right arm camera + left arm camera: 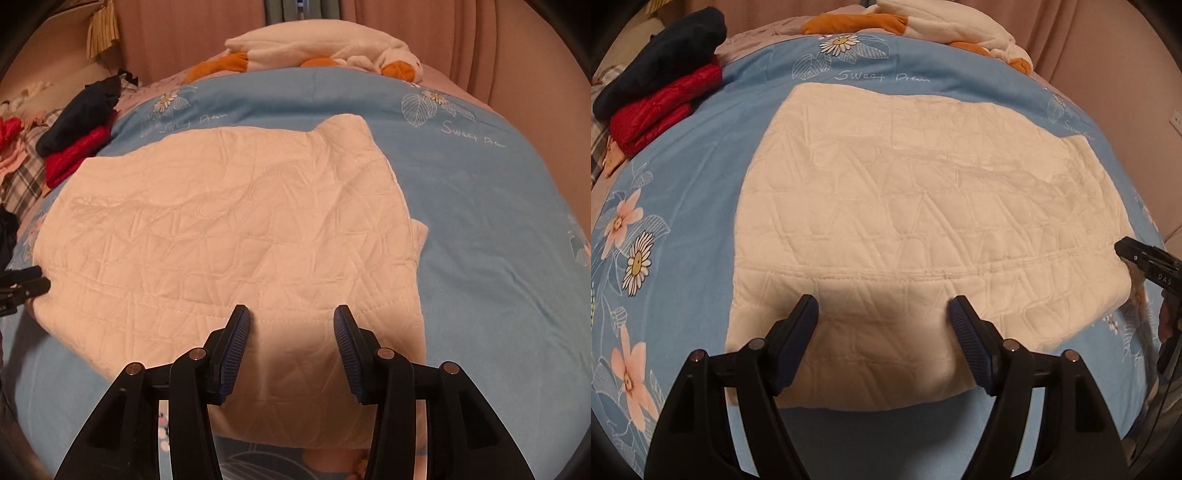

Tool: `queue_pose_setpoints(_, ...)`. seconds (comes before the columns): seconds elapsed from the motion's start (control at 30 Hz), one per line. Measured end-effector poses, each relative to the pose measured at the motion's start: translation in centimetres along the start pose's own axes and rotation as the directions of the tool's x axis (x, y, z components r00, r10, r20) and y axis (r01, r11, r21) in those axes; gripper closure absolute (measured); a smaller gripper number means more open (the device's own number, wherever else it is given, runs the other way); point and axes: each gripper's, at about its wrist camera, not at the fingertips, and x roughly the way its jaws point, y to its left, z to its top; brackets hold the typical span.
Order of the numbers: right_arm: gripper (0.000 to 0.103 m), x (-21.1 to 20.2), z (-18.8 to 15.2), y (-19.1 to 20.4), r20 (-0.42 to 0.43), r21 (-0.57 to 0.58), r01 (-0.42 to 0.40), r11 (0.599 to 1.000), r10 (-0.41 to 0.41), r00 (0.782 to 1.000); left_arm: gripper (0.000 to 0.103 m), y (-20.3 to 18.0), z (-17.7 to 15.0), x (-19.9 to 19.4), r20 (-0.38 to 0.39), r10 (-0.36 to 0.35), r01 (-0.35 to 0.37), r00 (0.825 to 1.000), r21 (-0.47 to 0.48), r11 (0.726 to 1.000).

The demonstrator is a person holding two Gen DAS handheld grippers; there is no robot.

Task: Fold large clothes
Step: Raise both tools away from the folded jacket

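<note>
A cream quilted garment (905,203) (229,221) lies flat and folded on the blue flowered bedspread (701,166) (480,221). My left gripper (882,306) hovers over the garment's near edge, towards its left side, open, with nothing pinched between the blue pads. My right gripper (291,314) hangs over the near edge towards the right side, also open and empty. Each gripper shows at the border of the other's view: the right gripper (1145,258) beside the garment's right corner, the left gripper (26,282) at its left edge.
A stack of folded clothes, dark navy on red (661,103) (77,147), sits at the far left of the bed. A white and orange plush toy (942,26) (321,51) lies along the far side. Plaid fabric (26,181) lies left. Pink curtains hang behind.
</note>
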Motion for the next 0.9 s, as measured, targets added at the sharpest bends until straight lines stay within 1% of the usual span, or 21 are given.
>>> queue_pose_setpoints(0.03, 0.057, -0.6, 0.1, 0.1, -0.001, 0.012, 0.006, 1.000, -0.006, 1.000, 0.029, 0.0, -0.1, -0.4, 0.003, 0.005, -0.005, 1.000, -0.006, 1.000)
queue_pose_setpoints(0.13, 0.056, -3.1, -1.0, 0.6, 0.053, 0.029, -0.025, 0.999, 0.023, 0.998, 0.028, -0.2, -1.1, -1.4, 0.023, 0.026, -0.026, 0.999, 0.008, 1.000)
queue_pose_setpoints(0.17, 0.052, -3.3, -1.4, 0.5, 0.055, 0.034, -0.021, 0.999, 0.019, 0.998, 0.028, -0.1, -1.4, -1.3, 0.021, 0.031, -0.031, 0.999, 0.010, 0.999)
queue_pose_setpoints(0.23, 0.051, -2.3, -2.3, 0.3, 0.031, 0.045, -0.009, 0.999, 0.007, 0.999, 0.028, 0.2, -2.1, -1.0, 0.017, 0.018, -0.018, 1.000, -0.009, 1.000)
queue_pose_setpoints(0.3, 0.051, -1.2, -2.9, 0.3, 0.017, 0.052, -0.010, 0.999, 0.009, 1.000, 0.028, 0.4, -2.3, -1.1, 0.031, 0.014, -0.013, 0.999, -0.029, 0.999)
queue_pose_setpoints(0.4, 0.050, -1.2, -2.4, 0.8, 0.018, 0.046, 0.017, 0.999, -0.017, 1.000, 0.028, 0.5, -2.4, -1.9, 0.038, 0.018, -0.016, 0.999, -0.046, 0.999)
queue_pose_setpoints(0.43, 0.049, -1.4, -2.2, 0.9, 0.018, 0.053, 0.010, 0.999, -0.011, 1.000, 0.028, 0.6, -2.5, -2.3, 0.041, 0.014, -0.012, 0.999, -0.056, 0.998)
queue_pose_setpoints(0.53, 0.049, -2.4, -2.1, 1.0, 0.029, 0.080, -0.044, 0.996, 0.042, 0.999, 0.028, 0.9, -3.0, -3.5, 0.049, 0.010, -0.006, 0.999, -0.079, 0.997)
queue_pose_setpoints(0.63, 0.049, -3.3, -2.4, 1.4, 0.043, 0.095, -0.058, 0.994, 0.054, 0.998, 0.028, 1.2, -3.5, -4.5, 0.057, 0.008, -0.002, 0.998, -0.100, 0.995)
queue_pose_setpoints(0.73, 0.049, -4.1, -2.8, 1.8, 0.062, 0.115, -0.094, 0.989, 0.087, 0.994, 0.026, 1.7, -4.2, -5.1, 0.052, -0.001, 0.008, 0.999, -0.139, 0.990)
queue_pose_setpoints(0.8, 0.048, -4.7, -3.0, 2.0, 0.077, 0.130, -0.123, 0.984, 0.113, 0.991, 0.024, 2.5, -4.8, -5.5, 0.048, -0.065, 0.074, 0.997, -0.210, 0.975)
queue_pose_setpoints(0.83, 0.045, -4.9, -3.0, 2.2, 0.085, 0.132, -0.137, 0.982, 0.126, 0.988, 0.019, 2.9, -5.1, -5.6, 0.050, -0.091, 0.101, 0.995, -0.245, 0.964)
queue_pose_setpoints(0.87, 0.045, -5.1, -2.9, 2.5, 0.093, 0.131, -0.143, 0.981, 0.131, 0.987, 0.017, 3.7, -5.5, -5.6, 0.055, -0.142, 0.152, 0.988, -0.308, 0.939)
queue_pose_setpoints(0.9, 0.044, -5.3, -2.9, 2.8, 0.100, 0.127, -0.147, 0.981, 0.135, 0.986, 0.017, 4.5, -6.0, -5.4, 0.066, -0.199, 0.209, 0.978, -0.371, 0.905)
